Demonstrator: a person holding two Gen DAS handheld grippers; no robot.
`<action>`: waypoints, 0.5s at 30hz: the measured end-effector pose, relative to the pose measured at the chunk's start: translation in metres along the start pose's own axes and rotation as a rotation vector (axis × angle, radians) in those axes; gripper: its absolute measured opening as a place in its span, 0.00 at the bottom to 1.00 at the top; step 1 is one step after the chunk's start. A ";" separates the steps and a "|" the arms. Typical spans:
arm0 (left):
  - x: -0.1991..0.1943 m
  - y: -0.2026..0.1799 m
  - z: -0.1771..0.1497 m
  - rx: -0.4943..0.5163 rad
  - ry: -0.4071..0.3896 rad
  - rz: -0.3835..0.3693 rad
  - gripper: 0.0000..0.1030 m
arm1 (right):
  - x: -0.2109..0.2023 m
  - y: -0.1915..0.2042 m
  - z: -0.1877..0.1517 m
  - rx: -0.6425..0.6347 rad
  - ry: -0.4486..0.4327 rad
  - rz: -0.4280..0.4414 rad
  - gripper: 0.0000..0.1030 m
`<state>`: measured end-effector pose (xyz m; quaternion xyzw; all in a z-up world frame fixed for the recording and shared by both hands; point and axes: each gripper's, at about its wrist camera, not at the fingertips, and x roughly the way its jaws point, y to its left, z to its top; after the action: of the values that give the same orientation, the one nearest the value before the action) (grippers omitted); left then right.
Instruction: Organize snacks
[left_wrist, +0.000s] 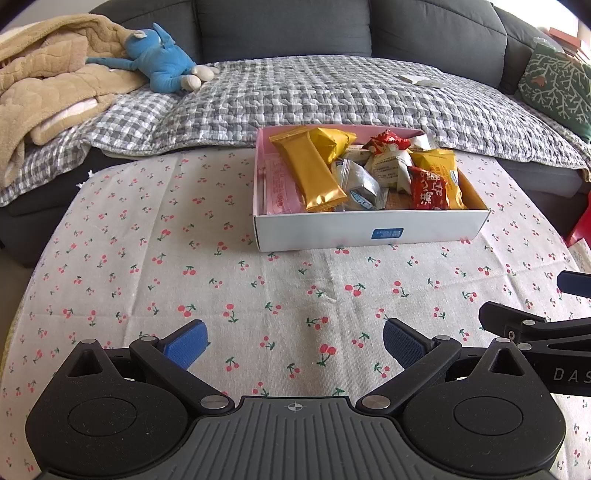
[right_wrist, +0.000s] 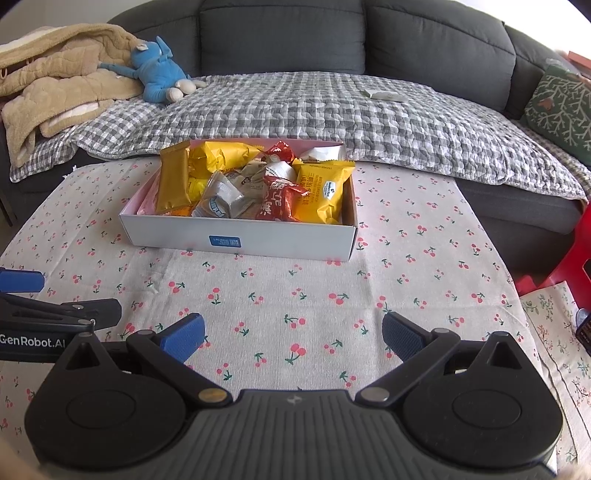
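A grey sofa (left_wrist: 284, 26) runs across the far side, well beyond both grippers, its seat covered by a checked quilt (left_wrist: 332, 96). On the quilt, far ahead and to the left of the grippers, lies a heap of tan blanket (left_wrist: 48, 81) with a blue plush toy (left_wrist: 159, 62) leaning against it; far ahead to the right sits a green cushion (left_wrist: 557, 88), and a small white item (right_wrist: 386, 95) rests on the quilt nearer the middle. Below and in front of the grippers spreads a table under a cherry-print cloth (left_wrist: 258, 280). The white box (left_wrist: 369, 230) stands on that cloth, ahead of the left gripper (left_wrist: 295, 341) and slightly to its right, and ahead of the right gripper (right_wrist: 293, 336) and slightly to its left. It is full of snacks: a long gold bar (left_wrist: 308, 173) lies along the left side, yellow packets (right_wrist: 321, 192) sit at the back and right, a red packet (left_wrist: 428, 188) lies near the front, and a silver wrapper (left_wrist: 360, 186) is in the middle. Both grippers hover above the cloth near the table's front edge, side by side, each with its blue-padded fingers (right_wrist: 183, 338) spread wide apart and nothing between them. A red object (right_wrist: 569, 266) shows off the table to the right gripper's right.
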<state>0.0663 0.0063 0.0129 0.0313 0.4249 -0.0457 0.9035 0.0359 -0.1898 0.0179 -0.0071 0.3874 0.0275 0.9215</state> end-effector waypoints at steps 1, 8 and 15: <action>0.000 0.000 0.000 0.001 0.000 0.000 0.99 | 0.000 0.000 0.000 0.000 -0.001 0.000 1.00; 0.000 -0.001 0.000 0.005 -0.002 0.001 0.99 | 0.000 0.000 0.000 0.000 0.000 0.000 1.00; 0.000 -0.002 0.000 0.005 -0.002 0.005 0.99 | 0.000 0.000 0.000 0.000 -0.001 0.000 1.00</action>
<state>0.0663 0.0046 0.0129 0.0347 0.4236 -0.0445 0.9041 0.0362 -0.1897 0.0179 -0.0073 0.3871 0.0275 0.9216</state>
